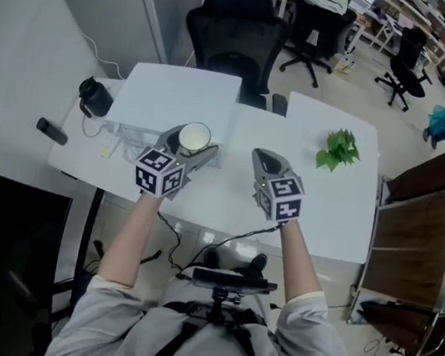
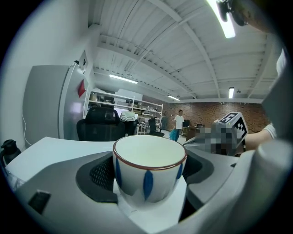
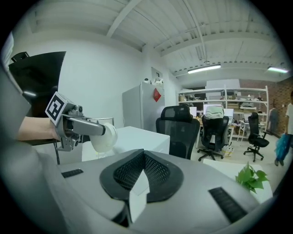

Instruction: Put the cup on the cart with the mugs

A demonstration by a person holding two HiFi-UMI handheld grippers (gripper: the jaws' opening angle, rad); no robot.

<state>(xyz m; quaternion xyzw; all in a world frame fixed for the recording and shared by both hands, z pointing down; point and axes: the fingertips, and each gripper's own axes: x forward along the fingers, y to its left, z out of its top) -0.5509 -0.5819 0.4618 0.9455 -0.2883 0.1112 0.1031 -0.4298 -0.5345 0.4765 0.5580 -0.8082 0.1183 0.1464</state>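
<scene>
A white cup (image 1: 193, 138) with a red-brown rim and blue leaf marks sits upright between the jaws of my left gripper (image 1: 192, 148), which is shut on it above the white table (image 1: 321, 214). In the left gripper view the cup (image 2: 149, 169) fills the centre, empty inside, with both pads against its sides. My right gripper (image 1: 264, 163) hovers to the right of it at about the same height, shut with nothing held. In the right gripper view its own jaws (image 3: 139, 183) meet, and the cup (image 3: 103, 135) shows at the left in the other gripper.
A green plant (image 1: 337, 149) lies on the table's right part. A large white board (image 1: 176, 94) covers the far left, with a black device (image 1: 95, 97) beside it. A black office chair (image 1: 236, 34) stands behind. Brown wooden furniture (image 1: 413, 231) stands at the right.
</scene>
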